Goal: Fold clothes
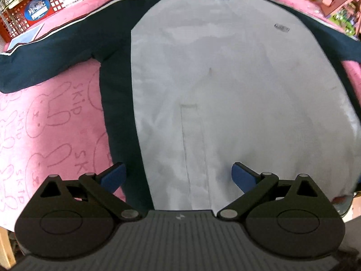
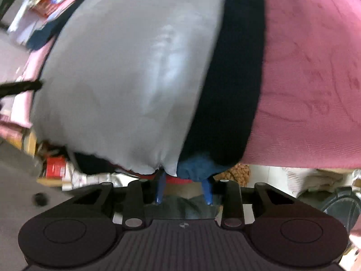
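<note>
Garment: a white-bodied jacket (image 1: 225, 85) of smooth woven fabric with dark navy sleeves, side panels and collar, lying front-up and spread flat on a pink fleece blanket (image 1: 49, 122) printed with rabbit outlines and the word "SKIP". Its zip runs up the centre to the collar at the top of the left wrist view; a small dark logo patch sits on the chest toward the right of that view. One navy sleeve (image 1: 52, 52), edged with a thin white stripe, extends out to the left across the blanket. Left gripper (image 1: 178, 176): black linkage with blue finger pads, jaws spread wide, hanging over the lower part of the white front with one pad near the navy side panel and the other over white cloth; nothing between the pads. Right gripper (image 2: 183, 187): jaws drawn close at the bottom hem of the jacket, at the seam where white panel meets navy side panel; hem fabric is bunched and gathered between the two blue fingers (image 2: 160, 187), so it reads as pinching the hem edge. The hem here hangs at the edge of the blanket. Background, left wrist view: a red plastic lattice crate (image 1: 40, 6) holding books or papers, upper left. Right wrist view is motion-blurred.
</note>
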Demonstrator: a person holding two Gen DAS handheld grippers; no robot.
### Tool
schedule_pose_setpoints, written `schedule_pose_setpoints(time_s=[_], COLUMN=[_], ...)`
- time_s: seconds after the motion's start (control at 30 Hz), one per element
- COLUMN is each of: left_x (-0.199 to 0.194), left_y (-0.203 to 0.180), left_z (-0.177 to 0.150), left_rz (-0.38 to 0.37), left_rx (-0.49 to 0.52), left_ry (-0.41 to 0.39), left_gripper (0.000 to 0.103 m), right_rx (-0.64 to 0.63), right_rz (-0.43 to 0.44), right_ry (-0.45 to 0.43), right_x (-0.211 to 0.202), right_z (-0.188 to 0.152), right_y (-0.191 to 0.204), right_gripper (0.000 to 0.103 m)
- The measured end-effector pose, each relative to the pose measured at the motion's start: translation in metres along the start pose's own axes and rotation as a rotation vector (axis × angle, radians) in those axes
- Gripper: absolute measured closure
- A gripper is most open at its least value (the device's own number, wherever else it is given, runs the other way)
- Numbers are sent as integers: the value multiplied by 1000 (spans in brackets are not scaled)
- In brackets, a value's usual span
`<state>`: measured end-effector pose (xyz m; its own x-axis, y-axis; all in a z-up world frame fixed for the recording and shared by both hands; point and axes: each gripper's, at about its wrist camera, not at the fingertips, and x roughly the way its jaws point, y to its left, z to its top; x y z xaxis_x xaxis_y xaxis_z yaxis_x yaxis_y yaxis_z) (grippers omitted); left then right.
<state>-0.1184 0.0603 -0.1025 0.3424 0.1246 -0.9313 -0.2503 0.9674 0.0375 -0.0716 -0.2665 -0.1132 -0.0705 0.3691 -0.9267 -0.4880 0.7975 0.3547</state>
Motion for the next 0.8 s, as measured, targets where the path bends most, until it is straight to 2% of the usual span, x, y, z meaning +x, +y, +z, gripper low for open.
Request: schedule_pose_setpoints(time_s=[0.07, 0.13, 0.23, 0.33, 0.4, 0.53, 0.57, 0.63, 0.7, 0.73, 0.77, 0.8], left_x=[-3, -10, -18, -17, -15, -9, -6, 4, 10, 11, 8, 5], left_y=[-4, -6, -6, -6, -6, -4, -4, -6, -7, -7, -6, -6], left_z=[4, 10, 17, 20, 20, 15, 12, 7, 3, 3, 5, 7], left_rz=[1, 0, 1, 16, 22, 9, 3, 5, 23, 28, 29, 31], left_rx=[14, 24, 31, 24, 15, 3, 4, 12, 19, 17, 10, 6], left_ry=[-20, -56, -95, -99, -90, -67, -55, -23, 9, 17, 11, 0], left_gripper=[4, 4, 3, 3, 3, 3, 3, 3, 2, 3, 3, 3], right_rx=[-16, 12, 106, 200, 258, 153, 97, -41, -152, -156, -108, -23], right_rz=[61, 153, 308, 416, 446, 247, 222, 173, 77, -5, -59, -71], right_ry=[1, -36, -144, -277, -318, -266, -244, -190, -121, -81, -60, -75], right_x=[-15, -37, -70, -82, -78, -71, -72, -67, -55, -47, -41, -45], right_z=[2, 5, 23, 48, 70, 100, 99, 91, 74, 67, 71, 70], right_y=[8, 10, 8, -1, -12, -16, -10, 9, 20, 21, 14, 1], right_gripper=[71, 73, 75, 78, 78, 78, 78, 69, 60, 60, 61, 61])
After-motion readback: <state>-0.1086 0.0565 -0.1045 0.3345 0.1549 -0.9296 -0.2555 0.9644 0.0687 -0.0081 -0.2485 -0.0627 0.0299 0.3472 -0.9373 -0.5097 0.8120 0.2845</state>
